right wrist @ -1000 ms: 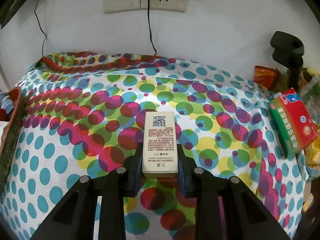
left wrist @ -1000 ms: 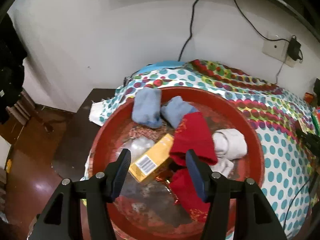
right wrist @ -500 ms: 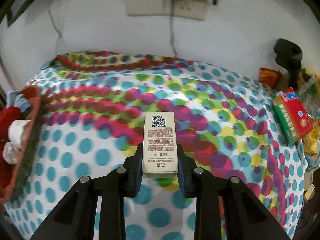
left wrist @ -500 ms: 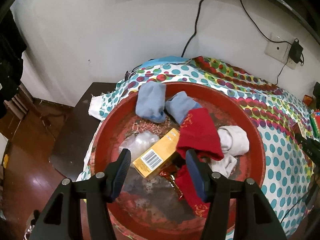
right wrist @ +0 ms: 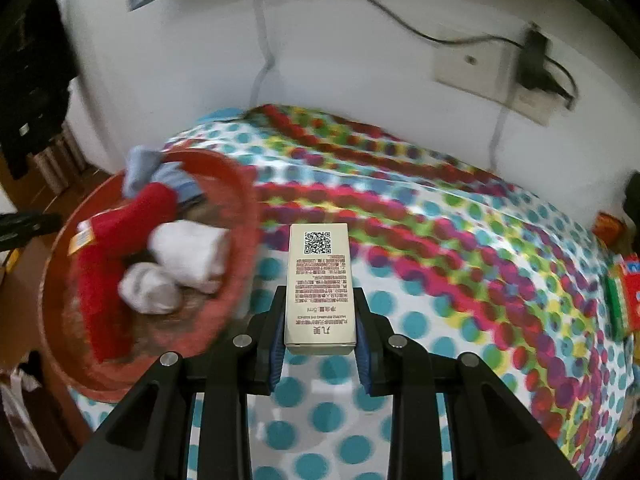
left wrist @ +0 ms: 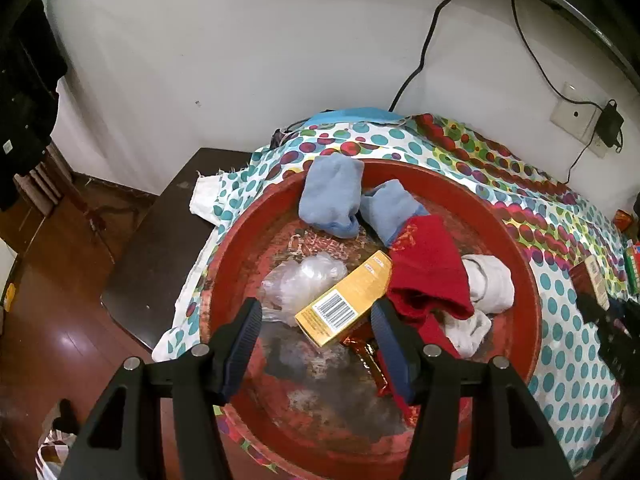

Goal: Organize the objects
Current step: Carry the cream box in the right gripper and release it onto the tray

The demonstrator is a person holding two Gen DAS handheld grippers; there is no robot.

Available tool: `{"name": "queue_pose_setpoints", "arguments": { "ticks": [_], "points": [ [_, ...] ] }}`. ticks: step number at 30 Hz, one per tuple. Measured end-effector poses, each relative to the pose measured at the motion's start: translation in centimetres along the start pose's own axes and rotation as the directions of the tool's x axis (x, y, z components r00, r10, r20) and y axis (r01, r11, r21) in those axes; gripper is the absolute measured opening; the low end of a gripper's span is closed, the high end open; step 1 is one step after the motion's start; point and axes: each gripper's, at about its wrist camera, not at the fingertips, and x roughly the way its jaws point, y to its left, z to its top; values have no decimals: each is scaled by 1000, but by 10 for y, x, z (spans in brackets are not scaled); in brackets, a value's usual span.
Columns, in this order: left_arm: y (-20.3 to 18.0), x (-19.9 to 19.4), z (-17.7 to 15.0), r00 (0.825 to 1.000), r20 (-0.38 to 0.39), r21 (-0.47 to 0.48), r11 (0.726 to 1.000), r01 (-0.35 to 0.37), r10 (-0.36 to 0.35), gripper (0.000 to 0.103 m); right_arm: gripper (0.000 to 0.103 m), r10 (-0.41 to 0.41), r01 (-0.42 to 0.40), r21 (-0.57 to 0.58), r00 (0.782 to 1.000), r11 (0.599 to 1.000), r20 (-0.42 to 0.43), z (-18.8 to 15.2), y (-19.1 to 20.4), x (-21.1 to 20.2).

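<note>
A round red tray (left wrist: 532, 312) on the dotted cloth holds two blue socks (left wrist: 332, 196), a red sock (left wrist: 428, 272), white socks (left wrist: 490, 284), a yellow box (left wrist: 346, 306) with a barcode and a clear plastic bag (left wrist: 304, 284). My left gripper (left wrist: 316, 328) hovers open above the yellow box, nothing between its fingers. My right gripper (right wrist: 319, 312) is shut on a white box (right wrist: 319, 280) with a QR code, held over the cloth just right of the red tray (right wrist: 56, 280). The right wrist view is blurred by motion.
The polka-dot cloth (right wrist: 460, 264) covers the table up to a white wall with a socket (right wrist: 492, 84) and cables. A red and green packet (right wrist: 624, 296) lies at the right edge. A dark side table (left wrist: 168, 248) and wooden floor lie left of the tray.
My right gripper has carried the white box leftward and up, so the red tray now fills the left of its view. My left gripper has drifted slightly back from the tray.
</note>
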Motion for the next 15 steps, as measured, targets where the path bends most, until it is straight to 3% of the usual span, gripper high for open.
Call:
{"name": "queue_pose_setpoints", "arguments": {
  "ticks": [8,15],
  "points": [
    [8,1,-1,1000,-5,-15,1000,-15,15,59,27,69,-71,-119,997,990,-20,1,64,0],
    [16,-2,-4,1000,-5,-25,1000,-18,18,59,27,93,-100,-156,994,983,-52,-2,94,7]
  ]
}}
